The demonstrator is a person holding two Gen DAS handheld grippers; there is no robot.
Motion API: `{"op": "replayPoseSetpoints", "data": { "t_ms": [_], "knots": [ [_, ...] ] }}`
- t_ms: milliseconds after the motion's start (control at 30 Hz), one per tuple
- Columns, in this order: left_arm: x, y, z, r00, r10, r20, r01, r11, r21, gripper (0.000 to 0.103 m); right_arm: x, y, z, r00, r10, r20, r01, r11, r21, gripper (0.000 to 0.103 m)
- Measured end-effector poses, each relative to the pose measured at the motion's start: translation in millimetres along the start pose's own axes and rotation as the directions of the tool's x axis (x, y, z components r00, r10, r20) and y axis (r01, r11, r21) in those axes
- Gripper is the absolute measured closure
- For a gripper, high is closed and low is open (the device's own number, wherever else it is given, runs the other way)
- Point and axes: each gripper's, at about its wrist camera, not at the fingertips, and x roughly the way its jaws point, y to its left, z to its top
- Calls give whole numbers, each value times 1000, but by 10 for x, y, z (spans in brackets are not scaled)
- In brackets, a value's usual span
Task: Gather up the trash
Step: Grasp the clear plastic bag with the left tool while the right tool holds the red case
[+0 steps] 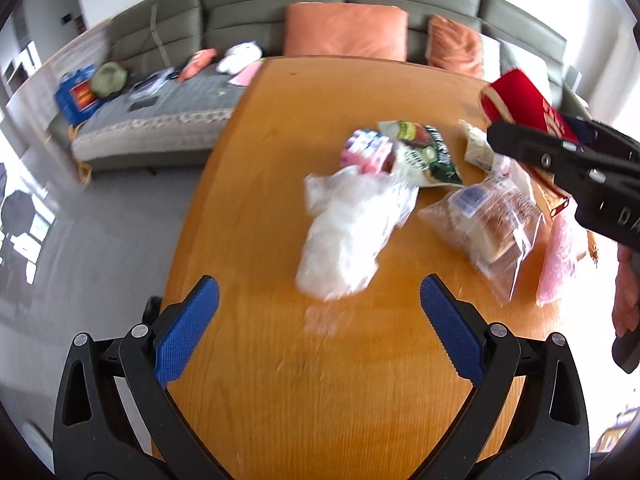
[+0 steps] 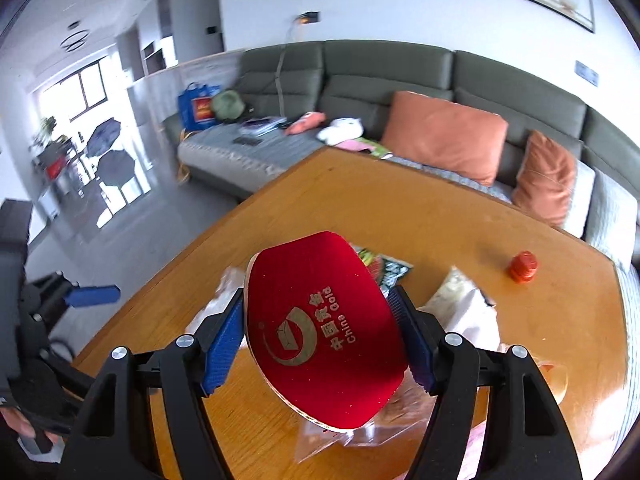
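Closest in, the left gripper hangs over the wooden table with its blue pads spread wide apart and nothing between them. The right gripper is clamped on a red box with gold "China Gold" lettering, held tilted above the tabletop, its pads pressed to either side. Just beyond the left gripper lies the heap of trash: a crumpled white plastic bag, a clear bag with brown contents beside it on the right, then a pink carton and a green snack wrapper touching each other. Further right on the table sits a small orange-red cap, apart from the pile. Behind the table runs a grey-green sofa with orange cushions.
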Motion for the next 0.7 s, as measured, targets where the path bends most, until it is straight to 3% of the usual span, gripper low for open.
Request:
{"op": "replayPoseSetpoints", "data": {
  "t_ms": [333,567,600,667,700],
  "knots": [
    [644,-55,399,999,-43,-29,45,994,95,6,199,-246,210,1000,-23,-3,23,993,119,32],
    [1014,-92,374,993,-75,-93,85,990,111,6,280,-234,212,999,-28,-22,31,990,136,32],
    [1048,-99,351,992,-76,-100,87,990,110,9,281,-226,213,999,-28,-25,32,990,138,32],
    [1047,-101,318,994,-69,-87,79,990,114,36,273,-204,214,999,-32,-27,35,990,135,32],
    [1014,-99,311,994,-79,-75,87,990,114,43,270,-199,206,999,-32,-26,36,990,134,32]
  ]
}}
